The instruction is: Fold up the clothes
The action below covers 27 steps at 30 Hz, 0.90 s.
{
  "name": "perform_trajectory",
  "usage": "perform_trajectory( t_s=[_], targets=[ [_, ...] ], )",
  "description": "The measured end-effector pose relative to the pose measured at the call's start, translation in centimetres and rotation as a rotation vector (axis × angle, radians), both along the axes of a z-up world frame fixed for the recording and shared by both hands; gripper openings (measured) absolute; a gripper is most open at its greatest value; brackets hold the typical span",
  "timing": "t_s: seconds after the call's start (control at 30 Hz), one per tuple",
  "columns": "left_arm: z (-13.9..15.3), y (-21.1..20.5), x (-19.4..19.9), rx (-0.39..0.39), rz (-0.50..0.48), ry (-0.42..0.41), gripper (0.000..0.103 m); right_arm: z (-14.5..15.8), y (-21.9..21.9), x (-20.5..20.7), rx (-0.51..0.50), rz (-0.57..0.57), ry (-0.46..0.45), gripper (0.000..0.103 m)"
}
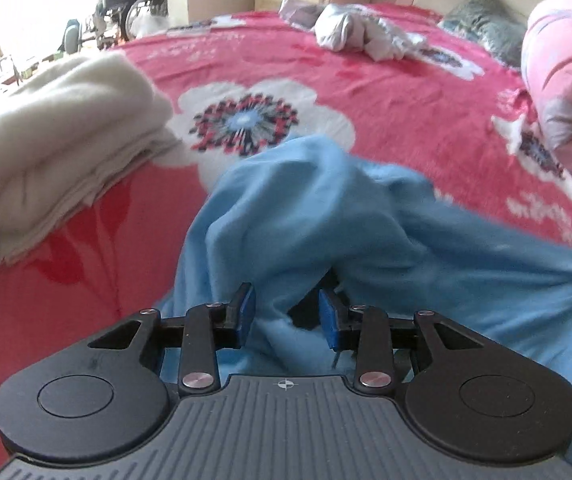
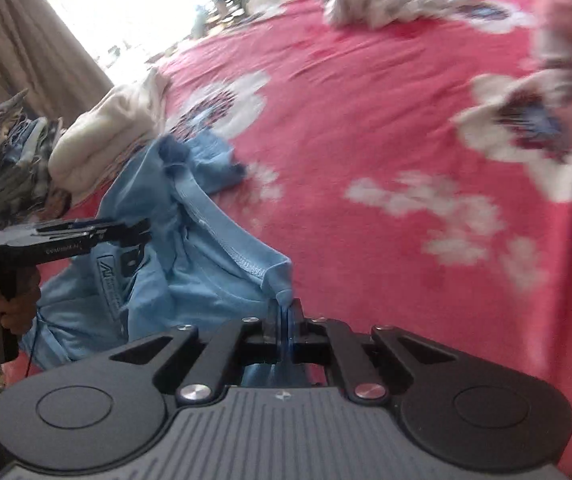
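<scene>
My right gripper (image 2: 284, 322) is pinched tight on a hemmed edge of the blue shirt (image 2: 189, 264), and only a thin bit of cloth sits between the pads, so I judge a hard pull could slip it free. My left gripper (image 1: 287, 316) stands partly open with bunched fabric between the jaws; I cannot tell whether the pads press on it. If it is loose, the shirt could sag and twist unevenly. The shirt lies crumpled near the edge of the red floral bed (image 1: 406, 92), beside a folded cream blanket (image 1: 57, 136).
</scene>
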<state>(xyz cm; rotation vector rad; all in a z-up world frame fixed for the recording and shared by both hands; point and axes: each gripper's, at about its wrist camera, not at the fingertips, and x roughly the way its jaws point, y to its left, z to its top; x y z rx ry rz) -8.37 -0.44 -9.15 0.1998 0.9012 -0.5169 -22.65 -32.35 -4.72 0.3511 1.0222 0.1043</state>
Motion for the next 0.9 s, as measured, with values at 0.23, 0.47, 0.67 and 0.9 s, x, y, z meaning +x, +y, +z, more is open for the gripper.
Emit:
perform_trajectory(
  t_s=[0.23, 0.47, 0.67, 0.9],
  targets=[
    [2.3, -1.2, -1.5, 0.057, -0.098, -0.074, 0.035, 0.2, -0.9, -3.6, -0.046, -0.036, 0.071, 0.003],
    [4.7, -6.9, -1.9, 0.068, -0.389, -0.168, 0.049, 0.8, -1.0, -4.7, -0.043, -0.03, 0.057, 0.003],
    [0.2, -13.2, -2.2, 0.27, -0.643, -0.167, 0.05, 1.2, -0.8, -5.0, -0.047, -0.018, 0.04, 0.003],
    [-1.2, -11.7, 0.6, 0.288, -0.6, -0.057, 0.048, 1.2, -1.0, -5.1, -0.031, -0.01, 0.032, 0.003]
  ],
)
